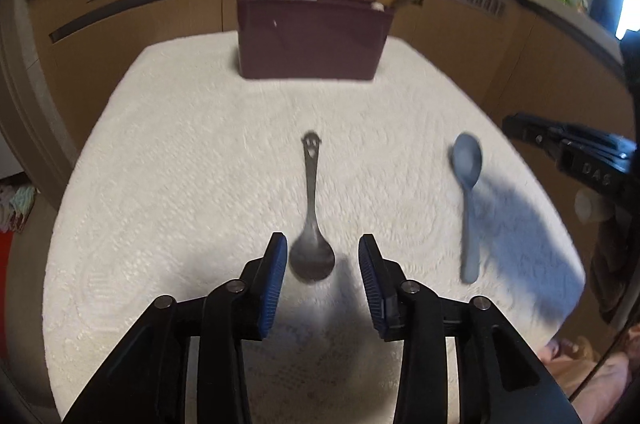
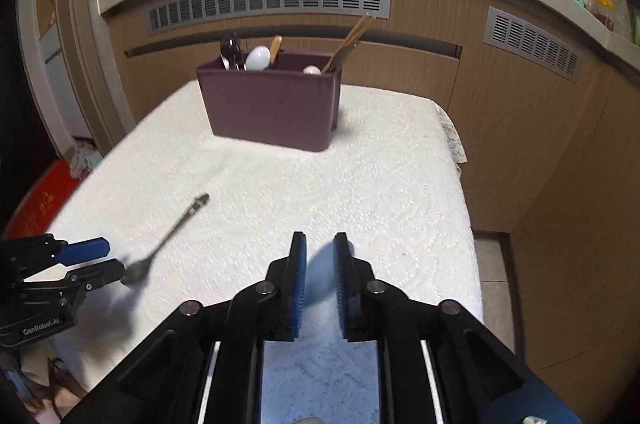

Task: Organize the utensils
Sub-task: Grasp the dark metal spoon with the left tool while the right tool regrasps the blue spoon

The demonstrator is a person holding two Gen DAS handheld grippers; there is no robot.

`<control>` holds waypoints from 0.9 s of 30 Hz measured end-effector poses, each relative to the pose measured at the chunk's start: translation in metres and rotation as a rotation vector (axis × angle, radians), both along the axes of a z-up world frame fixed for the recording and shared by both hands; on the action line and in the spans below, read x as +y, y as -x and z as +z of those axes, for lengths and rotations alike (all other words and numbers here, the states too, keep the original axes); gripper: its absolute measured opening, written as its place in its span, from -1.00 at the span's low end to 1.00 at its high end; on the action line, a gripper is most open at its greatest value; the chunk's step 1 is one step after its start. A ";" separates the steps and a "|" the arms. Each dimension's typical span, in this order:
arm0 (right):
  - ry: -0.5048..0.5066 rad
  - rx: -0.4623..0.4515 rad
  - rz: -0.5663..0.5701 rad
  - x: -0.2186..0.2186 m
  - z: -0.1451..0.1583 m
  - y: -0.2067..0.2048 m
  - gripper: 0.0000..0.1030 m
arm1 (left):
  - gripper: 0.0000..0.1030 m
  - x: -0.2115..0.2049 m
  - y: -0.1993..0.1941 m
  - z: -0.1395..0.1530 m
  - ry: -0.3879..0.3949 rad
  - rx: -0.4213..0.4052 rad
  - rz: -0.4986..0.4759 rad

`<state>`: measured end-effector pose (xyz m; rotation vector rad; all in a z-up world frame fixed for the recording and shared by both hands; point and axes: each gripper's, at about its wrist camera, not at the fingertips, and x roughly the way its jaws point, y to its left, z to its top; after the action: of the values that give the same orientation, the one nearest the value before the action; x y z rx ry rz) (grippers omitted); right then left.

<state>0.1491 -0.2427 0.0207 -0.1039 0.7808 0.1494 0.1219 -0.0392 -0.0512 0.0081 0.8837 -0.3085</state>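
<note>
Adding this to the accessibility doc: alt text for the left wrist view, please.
The left gripper hangs open over a white textured tablecloth, its blue-padded fingers either side of the bowl of a grey metal spoon lying flat. A pale blue plastic spoon lies to its right, a dark maroon rectangular utensil caddy stands behind, and the right gripper shows at the right edge.

Both wrist views look obliquely down, close over table (image 1: 200, 143); share holder (image 1: 310, 39), metal spoon (image 2: 160, 248).
</note>
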 end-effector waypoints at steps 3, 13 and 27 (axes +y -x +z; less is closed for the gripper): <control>0.024 0.012 -0.042 -0.007 -0.011 0.005 -0.38 | -0.24 -0.006 -0.007 -0.012 -0.023 0.044 0.031; -0.099 0.187 -0.188 -0.028 -0.050 -0.002 0.23 | -0.77 0.004 -0.006 0.020 -0.036 -0.130 0.099; 0.056 0.173 -0.133 0.027 -0.062 -0.034 -0.61 | 0.06 0.006 0.006 0.006 0.011 -0.016 0.018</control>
<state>0.1831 -0.2156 -0.0416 -0.0922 0.9621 0.0103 0.1155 -0.0332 -0.0455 -0.0072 0.8659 -0.2962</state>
